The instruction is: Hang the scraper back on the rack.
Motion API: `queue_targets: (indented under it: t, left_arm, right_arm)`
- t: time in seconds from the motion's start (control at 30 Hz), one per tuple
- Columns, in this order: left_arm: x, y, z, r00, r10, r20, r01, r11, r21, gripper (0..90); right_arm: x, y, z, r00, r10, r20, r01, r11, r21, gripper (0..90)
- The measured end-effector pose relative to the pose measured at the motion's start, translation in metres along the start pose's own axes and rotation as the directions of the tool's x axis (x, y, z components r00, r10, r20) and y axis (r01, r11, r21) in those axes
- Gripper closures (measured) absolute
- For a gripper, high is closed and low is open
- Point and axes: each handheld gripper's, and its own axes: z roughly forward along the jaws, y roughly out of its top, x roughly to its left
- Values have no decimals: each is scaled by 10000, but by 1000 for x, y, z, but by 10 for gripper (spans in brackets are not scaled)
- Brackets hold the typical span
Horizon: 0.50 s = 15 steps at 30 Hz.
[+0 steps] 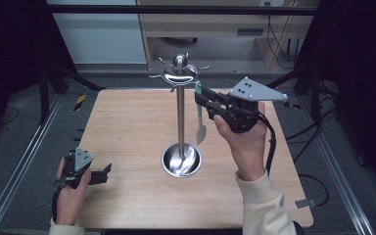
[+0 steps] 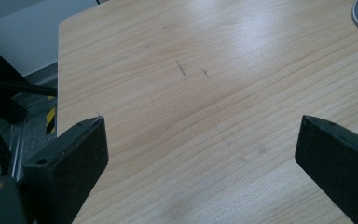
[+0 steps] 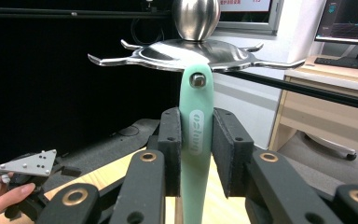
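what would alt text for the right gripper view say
The right gripper is clamped on the mint green handle of a utensil, whose top hole is on a hook of a shiny steel utensil stand. The jaws press the handle from both sides. At lower left, farther off, a hand holds the left gripper.

Glossy polished metal rack (image 3: 193, 49), matt mint plastic utensil handle (image 3: 196, 140), smooth wood-grain table (image 2: 205, 93)

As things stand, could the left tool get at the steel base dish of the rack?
Probably yes: the left tool is open, holds nothing, and bare table lies between it and the base dish.
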Motion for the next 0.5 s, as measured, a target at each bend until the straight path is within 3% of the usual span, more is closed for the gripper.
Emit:
queue_targets:
  t: [0.5]
  left_arm:
    - [-1,0,0,10000,-5,18,5,10000,-1,22]
  right_arm:
    - [2,-1,2,9999,-54,87,54,10000,-44,728]
